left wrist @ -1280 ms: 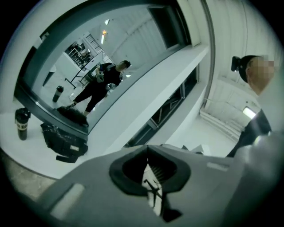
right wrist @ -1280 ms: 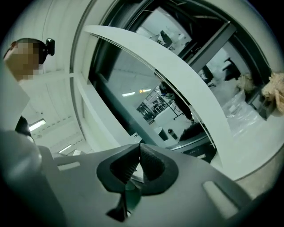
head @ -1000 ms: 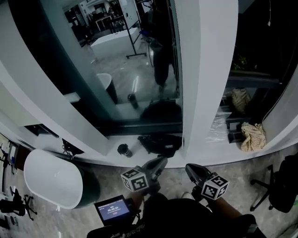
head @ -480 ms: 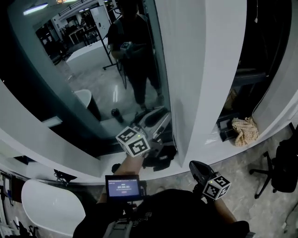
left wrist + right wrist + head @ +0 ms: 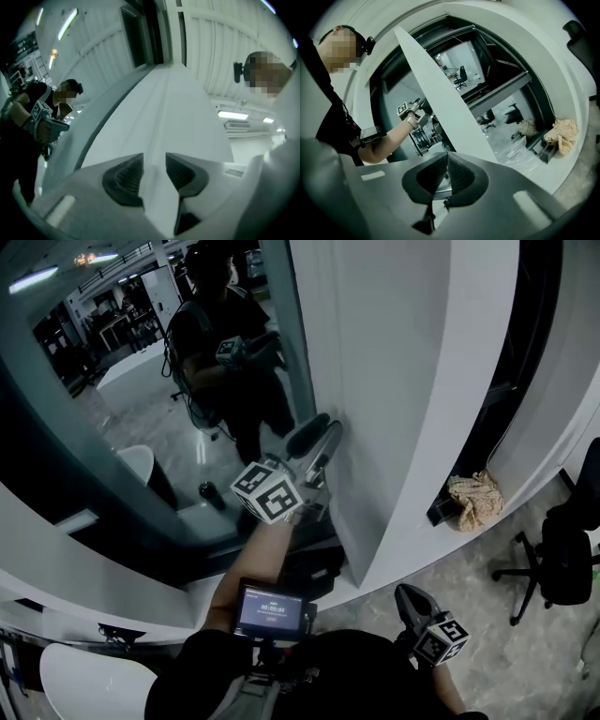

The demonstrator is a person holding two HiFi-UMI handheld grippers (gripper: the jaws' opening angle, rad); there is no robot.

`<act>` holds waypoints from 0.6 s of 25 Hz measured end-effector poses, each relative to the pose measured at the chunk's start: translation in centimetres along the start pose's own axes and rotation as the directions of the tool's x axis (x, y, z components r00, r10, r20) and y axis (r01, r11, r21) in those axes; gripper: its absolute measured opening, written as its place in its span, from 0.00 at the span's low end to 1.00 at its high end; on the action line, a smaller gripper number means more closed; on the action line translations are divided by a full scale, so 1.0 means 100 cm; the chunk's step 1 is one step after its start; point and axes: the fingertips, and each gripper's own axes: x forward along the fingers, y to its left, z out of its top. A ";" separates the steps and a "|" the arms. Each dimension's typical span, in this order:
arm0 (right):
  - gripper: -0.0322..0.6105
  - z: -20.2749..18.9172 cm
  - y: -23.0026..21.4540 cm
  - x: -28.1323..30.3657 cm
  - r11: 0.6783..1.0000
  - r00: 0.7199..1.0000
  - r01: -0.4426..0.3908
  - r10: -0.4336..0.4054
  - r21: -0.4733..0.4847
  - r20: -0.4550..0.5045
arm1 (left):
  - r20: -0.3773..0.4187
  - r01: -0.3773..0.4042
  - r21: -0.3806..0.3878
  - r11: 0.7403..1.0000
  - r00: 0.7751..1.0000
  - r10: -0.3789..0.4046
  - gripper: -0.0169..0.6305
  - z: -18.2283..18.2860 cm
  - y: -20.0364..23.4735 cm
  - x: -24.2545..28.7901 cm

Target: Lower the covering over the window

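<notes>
The window (image 5: 141, 381) is dark glass that mirrors the person and the raised gripper. No covering shows on it in the head view. A broad white pillar (image 5: 375, 381) stands to its right. My left gripper (image 5: 319, 437) is lifted to the pillar's left edge and points up along it. Its jaws have just been opening and stand apart, with nothing gripped. In the left gripper view, the left gripper (image 5: 154, 161) frames the white surface (image 5: 173, 103), where a thin line runs upward; I cannot tell whether that is a cord. My right gripper (image 5: 408, 594) hangs low by the waist, and in its own view the right gripper (image 5: 446, 159) is shut and empty.
A dark bag (image 5: 314, 563) lies at the foot of the window. A crumpled beige cloth (image 5: 473, 495) sits on the ledge right of the pillar. An office chair (image 5: 553, 549) stands at the right, and a white tub (image 5: 84, 685) at the lower left.
My left gripper has risen from waist height to the pillar's edge, and its jaws have parted. The head view has tilted upward. The right gripper stays low and shut.
</notes>
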 end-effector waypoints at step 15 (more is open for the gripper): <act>0.06 0.003 -0.016 -0.013 1.000 0.999 -0.024 0.024 -0.001 -0.047 | -0.012 0.115 0.009 0.993 0.993 -0.114 0.04 -0.002 -0.034 0.016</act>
